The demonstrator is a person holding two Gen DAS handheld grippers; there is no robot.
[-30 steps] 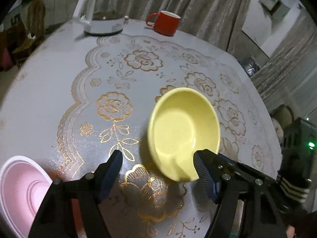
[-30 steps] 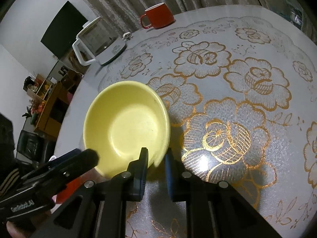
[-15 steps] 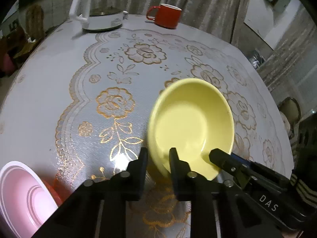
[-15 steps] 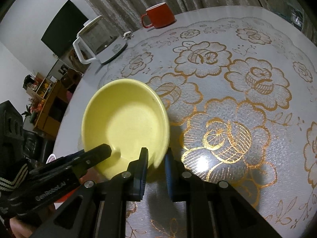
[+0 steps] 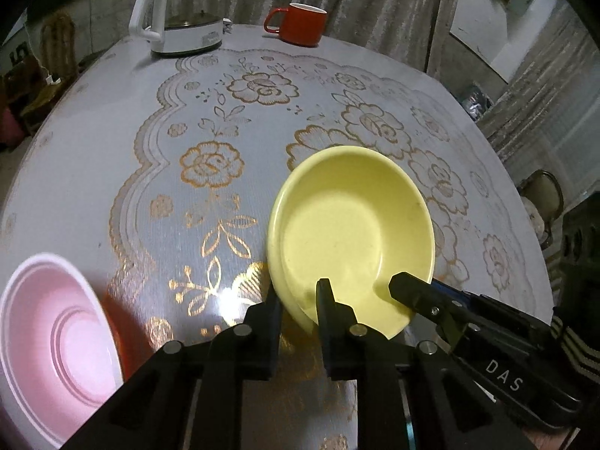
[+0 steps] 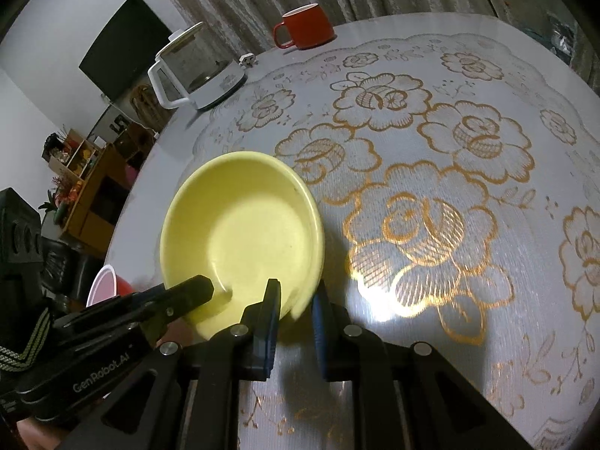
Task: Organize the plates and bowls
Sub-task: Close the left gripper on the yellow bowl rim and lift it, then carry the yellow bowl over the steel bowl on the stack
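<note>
Both hand-held grippers were on the yellow bowl at once. The left hand-held gripper was clamped on the bowl's near rim, 1 finger outside the wall and 1 inside. The right hand-held gripper pinched the same near rim further along, its jaws closed on the wall; in the left wrist view it reached in from the lower right.

The bowl sat tilted over the worktop, its mouth tipped toward the cameras, above a clear cover with gold roses. Whether its base touched the surface could not be told.

At the lower left lay a pink plate, well apart from the bowl, with something red just beside it. At the far edge stood a white kettle and, near it, a red mug.
</note>
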